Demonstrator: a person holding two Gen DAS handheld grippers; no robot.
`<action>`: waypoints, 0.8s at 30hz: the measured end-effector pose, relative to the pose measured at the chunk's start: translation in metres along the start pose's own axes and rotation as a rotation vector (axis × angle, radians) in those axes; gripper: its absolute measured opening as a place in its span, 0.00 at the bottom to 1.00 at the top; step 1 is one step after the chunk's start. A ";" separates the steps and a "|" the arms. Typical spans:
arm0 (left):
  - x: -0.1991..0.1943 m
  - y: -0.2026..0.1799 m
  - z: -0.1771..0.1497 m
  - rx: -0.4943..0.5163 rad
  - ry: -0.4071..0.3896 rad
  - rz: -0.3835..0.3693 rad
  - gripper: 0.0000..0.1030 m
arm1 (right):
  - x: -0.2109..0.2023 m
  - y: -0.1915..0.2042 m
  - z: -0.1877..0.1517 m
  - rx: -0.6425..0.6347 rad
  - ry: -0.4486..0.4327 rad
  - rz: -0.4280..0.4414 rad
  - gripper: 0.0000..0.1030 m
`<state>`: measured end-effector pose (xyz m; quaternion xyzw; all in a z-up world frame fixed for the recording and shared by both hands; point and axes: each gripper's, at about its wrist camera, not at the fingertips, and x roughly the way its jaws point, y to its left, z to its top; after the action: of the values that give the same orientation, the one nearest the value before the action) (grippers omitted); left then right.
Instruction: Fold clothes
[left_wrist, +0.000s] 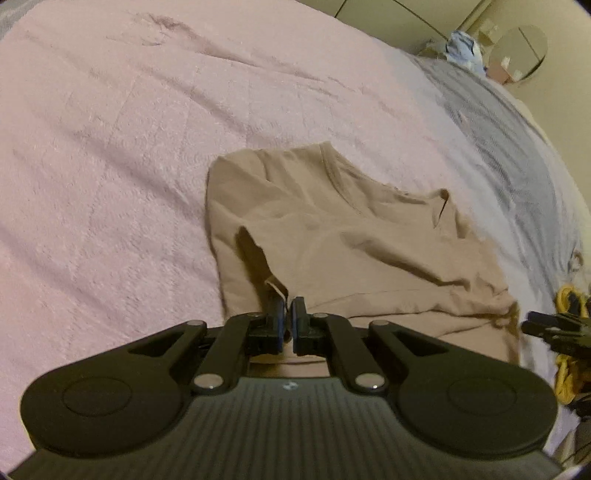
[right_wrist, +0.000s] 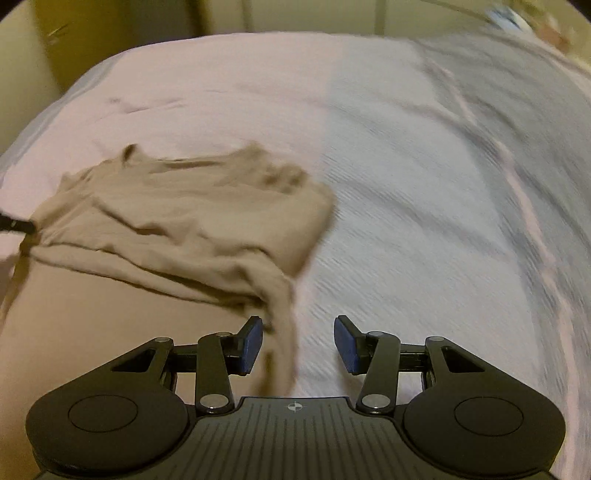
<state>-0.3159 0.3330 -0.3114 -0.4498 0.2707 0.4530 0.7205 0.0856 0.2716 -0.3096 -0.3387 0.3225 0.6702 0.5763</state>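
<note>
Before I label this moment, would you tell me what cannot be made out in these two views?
- Left wrist view: the tan shirt near hem, hidden behind the left gripper.
- Same view: the right gripper, cut off by the right edge.
- Right wrist view: shirt folds and bedspread texture, motion-blurred.

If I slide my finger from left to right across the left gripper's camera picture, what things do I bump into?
pink blanket → left gripper, pinching the tan shirt → grey blanket → right gripper

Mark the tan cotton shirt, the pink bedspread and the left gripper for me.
tan cotton shirt (left_wrist: 332, 236): left wrist view, chest panel.
pink bedspread (left_wrist: 110, 147): left wrist view, bare stretch.
left gripper (left_wrist: 289, 310): left wrist view, between fingertips.
</note>
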 end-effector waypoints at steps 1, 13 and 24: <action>-0.002 0.003 -0.001 -0.022 -0.008 -0.011 0.02 | 0.005 0.005 0.003 -0.033 -0.008 0.001 0.45; -0.005 0.017 -0.014 -0.023 0.006 -0.002 0.02 | 0.027 -0.018 -0.010 -0.004 0.018 -0.021 0.03; -0.005 0.012 -0.006 0.033 0.100 0.012 0.29 | 0.026 -0.029 0.002 -0.012 0.143 0.026 0.30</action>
<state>-0.3285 0.3281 -0.3144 -0.4583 0.3166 0.4299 0.7106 0.1112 0.2908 -0.3310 -0.3850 0.3634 0.6537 0.5408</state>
